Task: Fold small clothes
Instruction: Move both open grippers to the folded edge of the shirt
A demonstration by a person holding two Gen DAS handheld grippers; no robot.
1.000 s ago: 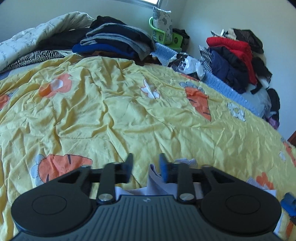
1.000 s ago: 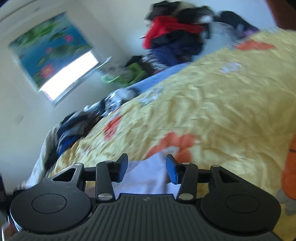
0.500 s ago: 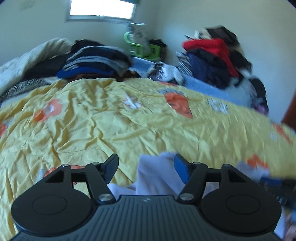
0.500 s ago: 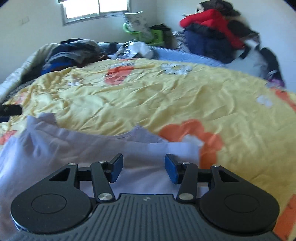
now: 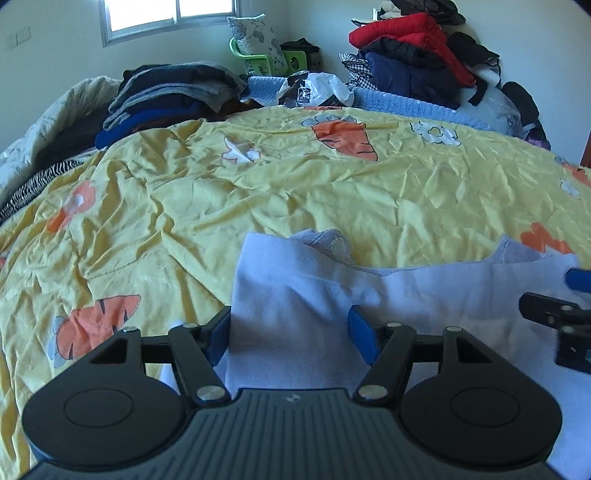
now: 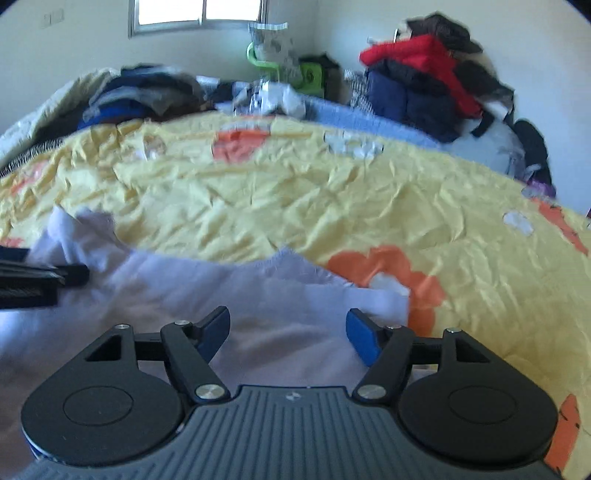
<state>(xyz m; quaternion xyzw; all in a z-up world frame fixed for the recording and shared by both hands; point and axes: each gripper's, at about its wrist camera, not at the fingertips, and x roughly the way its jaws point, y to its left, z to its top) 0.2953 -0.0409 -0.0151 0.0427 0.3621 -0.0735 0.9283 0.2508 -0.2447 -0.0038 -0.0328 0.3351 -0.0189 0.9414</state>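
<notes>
Both grippers are hovering with jaws spread and pinching nothing, having just been opening: the left gripper and the right gripper are hanging over the pale lilac knitted garment, which is lying spread on the crumpled yellow carrot-print bedcover.

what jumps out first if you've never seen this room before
The bright yellow bedspread with orange carrot prints fills most of both views, and a pale lavender garment lies spread on its near edge. Both grippers, left and right, have just been opening and hang open over that cloth. Along the far wall, a heap of clothes topped by a red jacket draws the eye.
</notes>
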